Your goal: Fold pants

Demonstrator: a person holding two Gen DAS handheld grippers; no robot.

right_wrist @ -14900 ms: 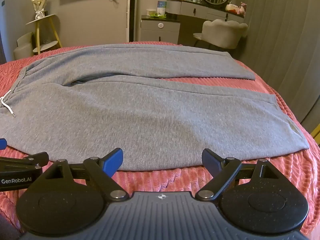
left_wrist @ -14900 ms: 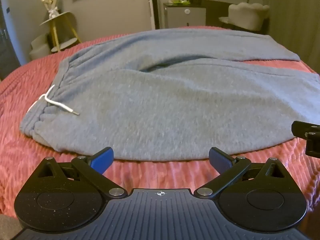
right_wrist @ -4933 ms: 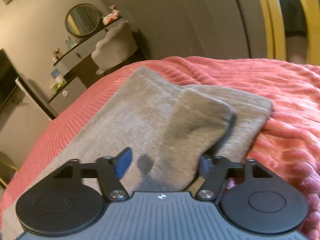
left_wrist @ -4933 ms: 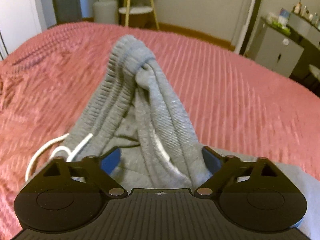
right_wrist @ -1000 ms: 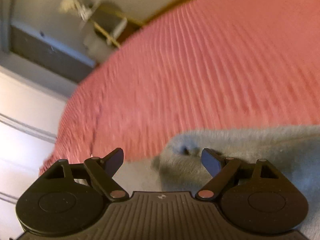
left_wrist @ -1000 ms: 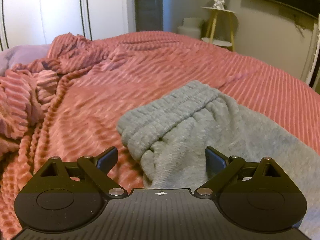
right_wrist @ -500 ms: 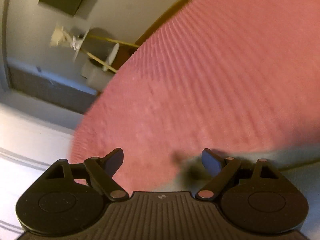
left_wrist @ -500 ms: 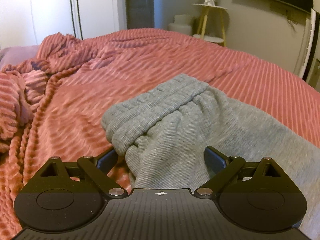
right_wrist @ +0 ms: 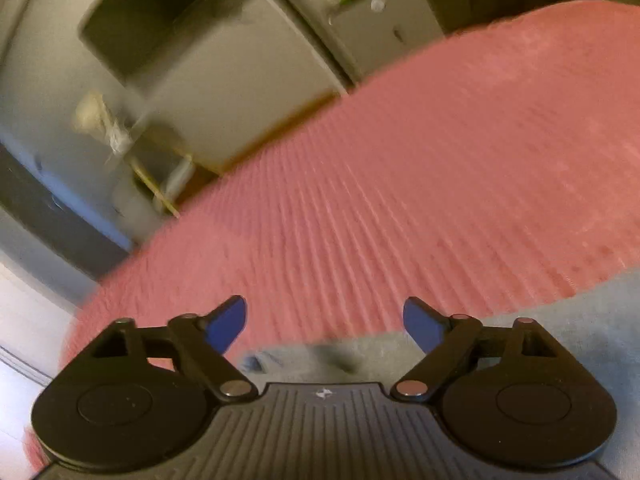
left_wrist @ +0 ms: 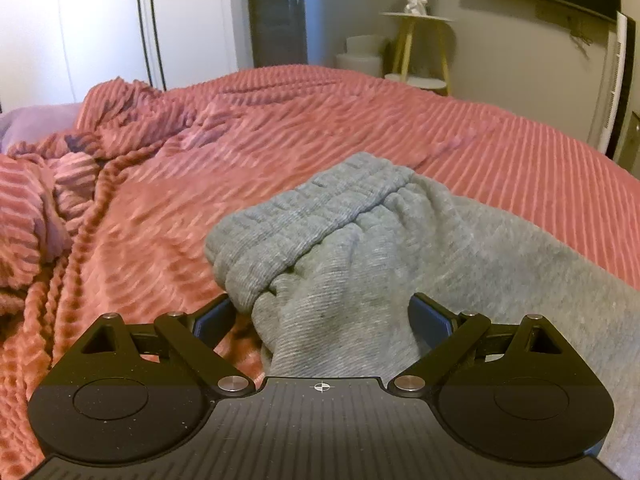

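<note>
We see the grey pants [left_wrist: 400, 248] lying on the ribbed pink bedspread [left_wrist: 280, 140] — soft knit, ribbed waistband bunched and rolled at the near end, fabric doubled over. Our left gripper [left_wrist: 324, 320] is spread wide, cloth between its fingers but not pinched. Our right gripper [right_wrist: 324, 320] is spread too — over the pants' edge [right_wrist: 580, 300], the view blurred.

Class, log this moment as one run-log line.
left tool: open, straddling grey ribbed sweatpants | right tool: open, empty | pants: on pink corduroy bedspread
</note>
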